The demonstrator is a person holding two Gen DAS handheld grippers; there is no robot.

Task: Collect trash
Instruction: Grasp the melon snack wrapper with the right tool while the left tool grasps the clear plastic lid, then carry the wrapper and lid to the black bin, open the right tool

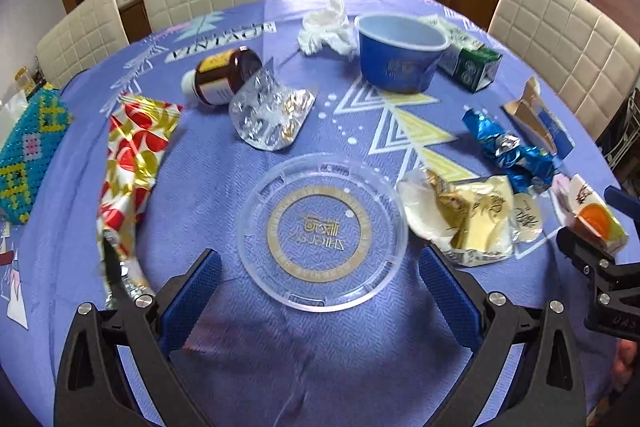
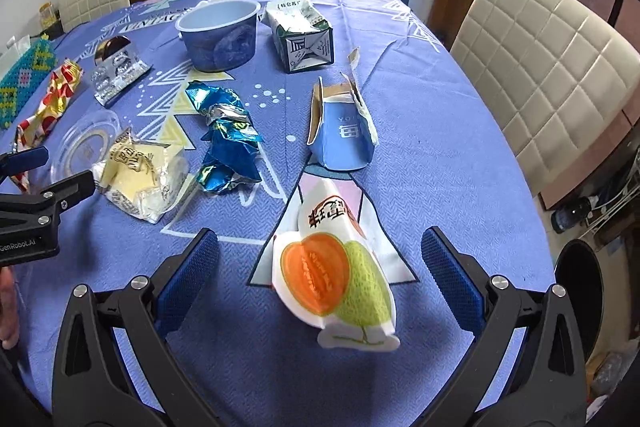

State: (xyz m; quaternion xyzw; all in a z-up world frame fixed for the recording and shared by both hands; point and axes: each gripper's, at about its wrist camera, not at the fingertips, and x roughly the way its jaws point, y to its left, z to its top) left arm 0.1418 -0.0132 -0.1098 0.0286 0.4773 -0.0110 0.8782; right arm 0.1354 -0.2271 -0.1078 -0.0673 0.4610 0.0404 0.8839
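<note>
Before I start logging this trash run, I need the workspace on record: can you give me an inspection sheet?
Surface: table under a blue patterned cloth, littered.
Job's things: clear plastic lid flat between the left fingers; melon wrapper between the right fingers; yellow wrapper; blue foil wrapper; red-gold wrapper; blister pack; brown bottle on its side; crumpled tissue; blue cup upright; green carton; torn blue carton.
Clutter: beaded box.
Grippers: left gripper open; right gripper open.
Cables: nothing seen.
Surroundings: cream chairs; dark bin off the right edge.
</note>
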